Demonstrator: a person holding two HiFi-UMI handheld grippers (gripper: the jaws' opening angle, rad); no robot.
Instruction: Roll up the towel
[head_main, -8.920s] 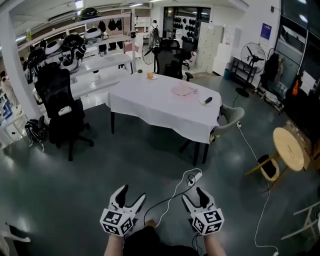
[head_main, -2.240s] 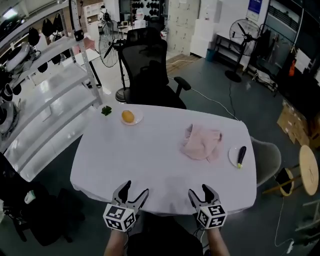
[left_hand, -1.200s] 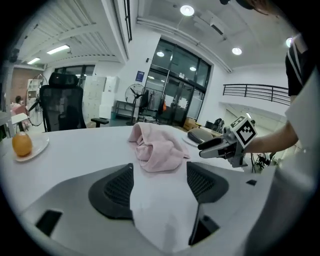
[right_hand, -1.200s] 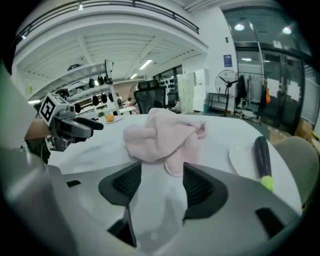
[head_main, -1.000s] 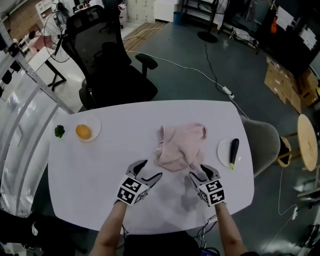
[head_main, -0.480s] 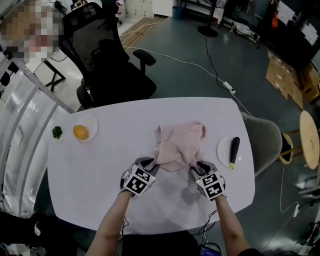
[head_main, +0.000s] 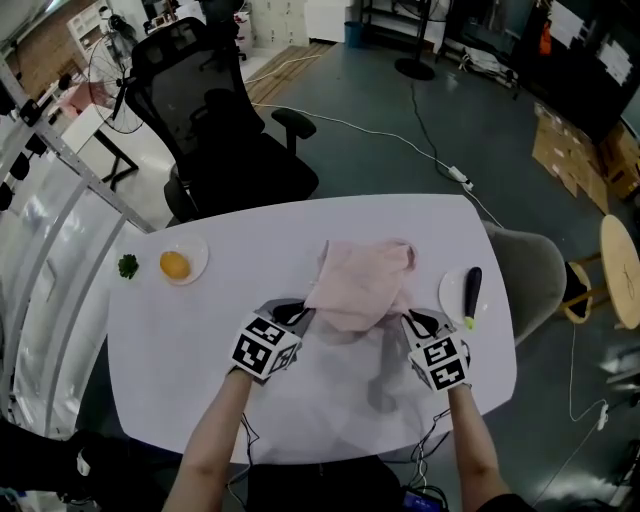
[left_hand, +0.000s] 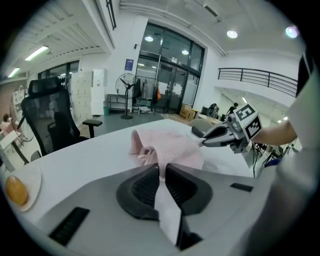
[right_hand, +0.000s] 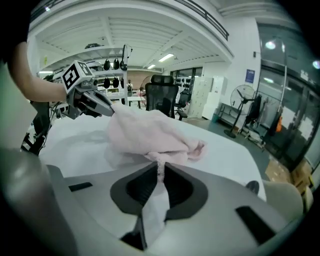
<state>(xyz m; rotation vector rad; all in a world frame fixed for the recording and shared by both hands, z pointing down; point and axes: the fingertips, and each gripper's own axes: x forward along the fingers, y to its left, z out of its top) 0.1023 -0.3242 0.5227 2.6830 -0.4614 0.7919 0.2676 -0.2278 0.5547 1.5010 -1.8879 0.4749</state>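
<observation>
Pinching pink towel (head_main: 358, 283) at its near edge: left gripper (head_main: 296, 314) and right gripper (head_main: 417, 322) jaws, just closed, each clamp a fold. Towel crumpled at centre of white table (head_main: 190, 340), near edge raised.

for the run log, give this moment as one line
step: grasp towel | left gripper: jaws just closed on towel near edge | right gripper: same | towel: crumpled on table, not rolled

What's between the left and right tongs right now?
The pink towel, stretched from the left tongs to the right tongs. Both have just been closing and now pinch its near edge. Head view shows it best.
</observation>
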